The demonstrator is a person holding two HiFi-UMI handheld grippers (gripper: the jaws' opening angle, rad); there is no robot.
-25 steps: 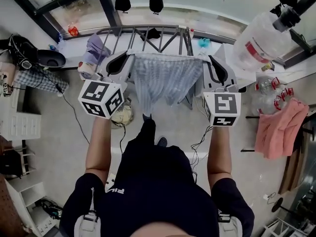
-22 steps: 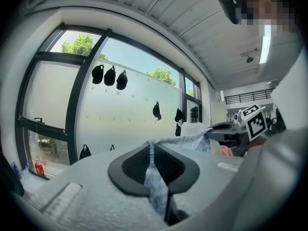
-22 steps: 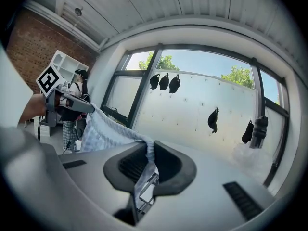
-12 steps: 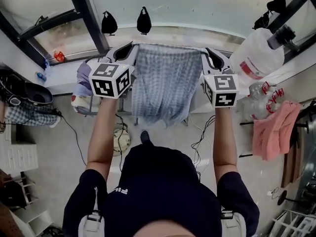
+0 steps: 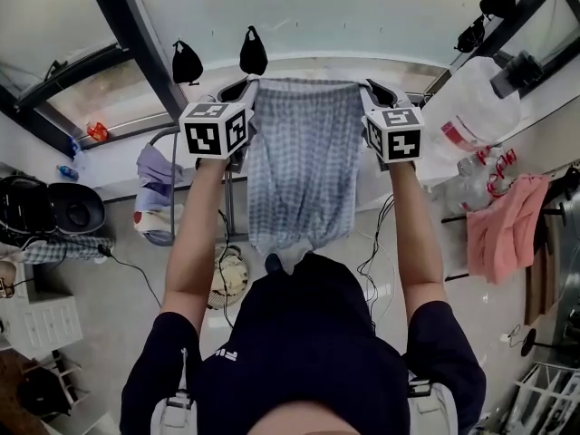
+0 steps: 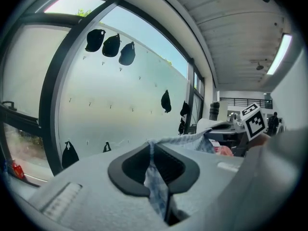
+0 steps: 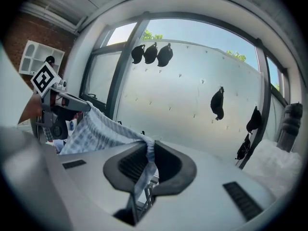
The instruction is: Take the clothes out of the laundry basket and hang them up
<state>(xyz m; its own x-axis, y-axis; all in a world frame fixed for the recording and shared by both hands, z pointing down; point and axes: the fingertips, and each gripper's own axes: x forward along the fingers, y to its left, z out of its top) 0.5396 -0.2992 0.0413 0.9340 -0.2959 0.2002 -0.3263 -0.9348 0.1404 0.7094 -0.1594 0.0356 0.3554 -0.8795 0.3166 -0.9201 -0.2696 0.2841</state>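
Frosted window wall (image 5: 317,16) across the far side, dark frame bar (image 5: 136,43) at far left, small black pouches (image 5: 253,51) hanging on the glass. Grey floor (image 5: 118,279) below, with a cable trailing over it.

I've got the left gripper (image 5: 243,87) and the right gripper (image 5: 373,89) both up near the window, level with each other and well apart. The checked blue-white garment (image 5: 299,179) is stretched between them: top edge taut from one to the other, the rest hanging straight down toward my body. I can't tell if its lower hem touches anything.

Left gripper view: jaws of the left gripper (image 6: 153,148) are closed down, with a fold of the checked garment (image 6: 155,177) pinched between the dark pads. The cloth runs off to the right toward the other gripper's marker cube (image 6: 253,120).

Right gripper view: same story. Jaws of the right gripper (image 7: 148,153) are clamped on a bunched corner of the garment (image 7: 96,131), which stretches away to the left.

Off to the right: a big clear water bottle (image 5: 471,98) and a pink cloth (image 5: 503,229) draped over something I can't make out. At left, a lavender cloth (image 5: 154,166) hangs beside my left arm.
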